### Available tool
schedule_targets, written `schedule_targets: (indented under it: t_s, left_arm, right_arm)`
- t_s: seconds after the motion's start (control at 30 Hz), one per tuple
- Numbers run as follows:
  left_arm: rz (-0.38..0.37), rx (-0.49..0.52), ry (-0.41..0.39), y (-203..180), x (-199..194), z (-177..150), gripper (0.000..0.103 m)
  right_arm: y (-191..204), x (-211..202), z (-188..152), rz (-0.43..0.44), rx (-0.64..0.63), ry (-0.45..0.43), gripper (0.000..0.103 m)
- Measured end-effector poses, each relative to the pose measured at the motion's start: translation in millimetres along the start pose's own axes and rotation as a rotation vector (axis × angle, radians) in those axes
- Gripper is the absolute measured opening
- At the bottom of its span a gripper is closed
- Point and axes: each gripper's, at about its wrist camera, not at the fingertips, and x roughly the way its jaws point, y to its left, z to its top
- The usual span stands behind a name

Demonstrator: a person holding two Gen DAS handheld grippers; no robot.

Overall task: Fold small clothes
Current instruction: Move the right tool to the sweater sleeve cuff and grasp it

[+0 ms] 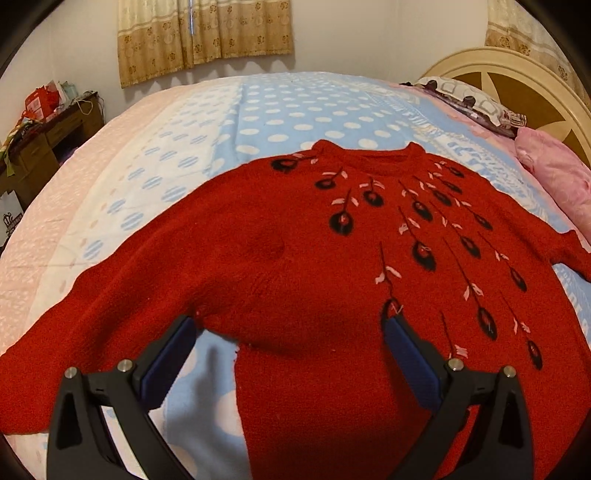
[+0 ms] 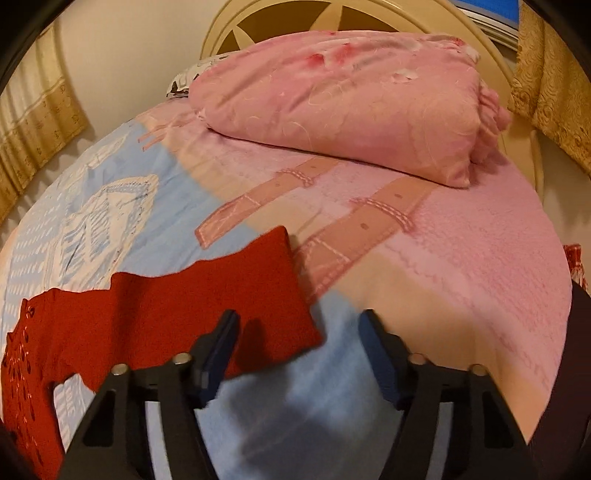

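Lying spread flat on the bed (image 1: 288,107), the red sweater (image 1: 295,258) faces up with its round neckline toward the far side and its black-and-pink leaf pattern running down one half of the front. Both sleeves stretch outward: one reaches across the pale pink and dotted blue bedspread toward the left edge of the left wrist view, the other runs off toward the pink quilt (image 1: 557,181) near the headboard (image 1: 517,81). The left gripper (image 1: 291,325) hovers low over the sweater's lower body, its jaws spread wide; one blue-padded finger sits near the underarm where sleeve meets body, the other over the patterned front, and nothing is held between them. Whether the pads touch the knit cannot be told. In the right wrist view, the sweater (image 2: 166,317) shows mainly as a sleeve whose cuff end lies flat on the blue and pink bedspread (image 2: 461,258). The right gripper (image 2: 299,325) is also wide open and empty, one finger above the sleeve close to the cuff, the other over bare blue cloth beside it. Beyond the sleeve, a folded pink quilt (image 2: 351,99) rests against the cream headboard (image 2: 280,18). A patterned pillow (image 1: 465,96) lies by the headboard, curtains (image 1: 203,37) hang on the far wall, and a cluttered wooden desk (image 1: 40,140) stands to the left.
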Motion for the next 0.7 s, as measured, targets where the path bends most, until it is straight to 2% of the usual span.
schedule_targets:
  t_s: [0.03,0.13,0.23,0.43,0.53,0.7]
  left_arm:
    - [0.001,-0.002,0.002,0.3,0.8,-0.6,0.103]
    - [-0.013,-0.001,0.031,0.3,7.6,-1.7,0.103]
    - [-0.033,-0.02,0.064,3.5,14.1,-2.6,0.103]
    - [-0.049,-0.107,-0.008,20.3,-1.2,-0.7,0.103]
    - [-0.065,-0.143,-0.052,28.6,-10.8,0.7,0.103]
    - [-0.065,-0.148,-0.087,32.4,-20.3,1.3,0.103]
  right_arm:
    - [3.6,2.2,0.7,0.004,-0.01,0.004,0.043]
    - [13.3,6.7,2.5,0.034,-0.045,0.017,0.021]
    - [18.9,3.3,3.8,0.073,-0.041,0.015,0.014]
    - [42.2,-30.7,11.4,0.146,-0.064,-0.058,0.013]
    - [64.5,-55.4,18.6,0.19,-0.098,-0.103,0.013]
    - [114.9,-95.5,26.1,0.287,-0.175,-0.144,0.012]
